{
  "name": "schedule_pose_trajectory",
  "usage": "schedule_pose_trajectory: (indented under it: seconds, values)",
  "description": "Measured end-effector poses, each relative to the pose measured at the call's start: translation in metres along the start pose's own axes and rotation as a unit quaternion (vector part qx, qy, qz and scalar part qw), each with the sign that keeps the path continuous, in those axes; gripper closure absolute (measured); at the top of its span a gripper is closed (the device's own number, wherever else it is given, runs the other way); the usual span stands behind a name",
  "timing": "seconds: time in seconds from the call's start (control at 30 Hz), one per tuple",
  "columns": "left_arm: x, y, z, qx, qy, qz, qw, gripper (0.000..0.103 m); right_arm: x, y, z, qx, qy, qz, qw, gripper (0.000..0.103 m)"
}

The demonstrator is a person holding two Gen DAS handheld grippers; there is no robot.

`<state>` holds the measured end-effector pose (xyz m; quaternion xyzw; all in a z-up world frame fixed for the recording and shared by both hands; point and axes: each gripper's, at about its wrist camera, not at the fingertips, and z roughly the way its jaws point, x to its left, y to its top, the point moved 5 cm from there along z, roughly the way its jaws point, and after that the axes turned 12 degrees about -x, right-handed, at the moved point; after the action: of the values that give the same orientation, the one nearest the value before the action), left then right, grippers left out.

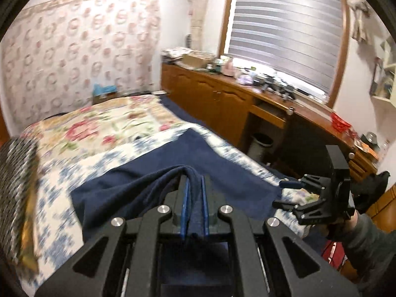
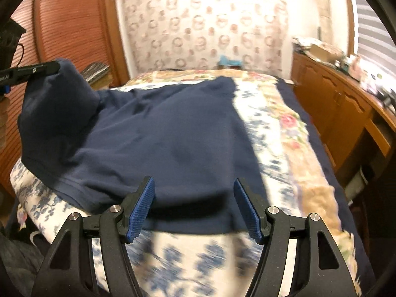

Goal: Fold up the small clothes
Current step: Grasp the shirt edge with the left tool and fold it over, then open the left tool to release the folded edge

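Observation:
A navy blue garment [image 1: 210, 163] lies spread on the floral bed cover [image 1: 99, 128]. My left gripper [image 1: 195, 178] is shut on a bunched edge of it, and the cloth rises in folds to the blue pads. In the right wrist view that corner of the garment [image 2: 160, 128] is lifted at the upper left by the left gripper [image 2: 55, 65]. My right gripper [image 2: 193, 182] stands open just over the garment's near hem, with nothing pressed between its pads. The left wrist view shows the right gripper [image 1: 284, 194] at the bed's right edge, held by a gloved hand.
A long wooden cabinet and desk [image 1: 222, 94] with clutter runs along the right of the bed under a window with blinds [image 1: 284, 24]. A dark bin [image 1: 259, 143] stands under the desk. A brown slatted door [image 2: 69, 24] is at the left. A dark patterned roll [image 1: 14, 185] lies on the bed's left.

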<state>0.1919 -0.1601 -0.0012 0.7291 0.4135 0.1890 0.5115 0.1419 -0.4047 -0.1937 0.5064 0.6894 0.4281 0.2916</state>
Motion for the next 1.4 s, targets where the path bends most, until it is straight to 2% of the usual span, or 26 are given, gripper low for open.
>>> schedule_pose_trajectory:
  seconds: [0.23,0.43,0.53,0.57,0.6,0.67,0.7,0.83,0.9,1.13,1.27,1.4]
  values:
    - [-0.06,0.027,0.038,0.008,-0.039,0.044,0.9982,0.097,-0.028,-0.001,-0.025,-0.015,-0.019,0.013,1.0,0.035]
    - [-0.077,0.027,0.072,0.037,-0.038,0.056,0.997,0.095,-0.039,-0.004,-0.038,-0.023,-0.023,0.027,0.999,0.035]
    - [-0.077,0.019,0.075,0.047,-0.04,0.059,0.9964,0.09,-0.042,-0.006,-0.039,-0.02,-0.023,0.028,0.999,0.035]
    - [-0.076,0.018,0.076,0.047,-0.039,0.058,0.9964,0.083,-0.042,-0.006,-0.039,-0.019,-0.023,0.027,0.999,0.035]
    - [-0.072,0.017,0.072,0.045,-0.036,0.056,0.9968,0.076,-0.043,-0.006,-0.038,-0.019,-0.022,0.027,0.999,0.035]
    - [-0.065,0.015,0.07,0.043,-0.031,0.056,0.997,0.07,-0.042,-0.003,-0.036,-0.019,-0.023,0.024,0.999,0.035]
    - [-0.059,0.013,0.068,0.044,-0.026,0.055,0.9972,0.063,-0.04,0.0,-0.035,-0.02,-0.022,0.022,0.999,0.035]
    - [-0.025,0.001,0.056,0.048,-0.005,0.042,0.9979,0.055,-0.035,0.011,-0.03,-0.023,-0.016,0.014,1.0,0.035]
    - [-0.005,-0.009,0.05,0.05,0.015,0.042,0.9978,0.047,-0.03,0.019,-0.024,-0.023,-0.011,0.007,1.0,0.035]
    - [0.067,-0.048,0.024,0.061,0.069,0.012,0.9956,0.044,0.003,0.052,0.012,-0.018,0.031,-0.018,0.999,0.035]
    - [0.102,-0.07,0.009,0.068,0.104,-0.003,0.9923,0.044,0.035,0.068,0.038,-0.012,0.064,-0.037,0.997,0.035]
    - [0.126,-0.09,-0.006,0.071,0.122,-0.02,0.9898,0.044,0.077,0.078,0.067,0.005,0.113,-0.051,0.992,0.035]
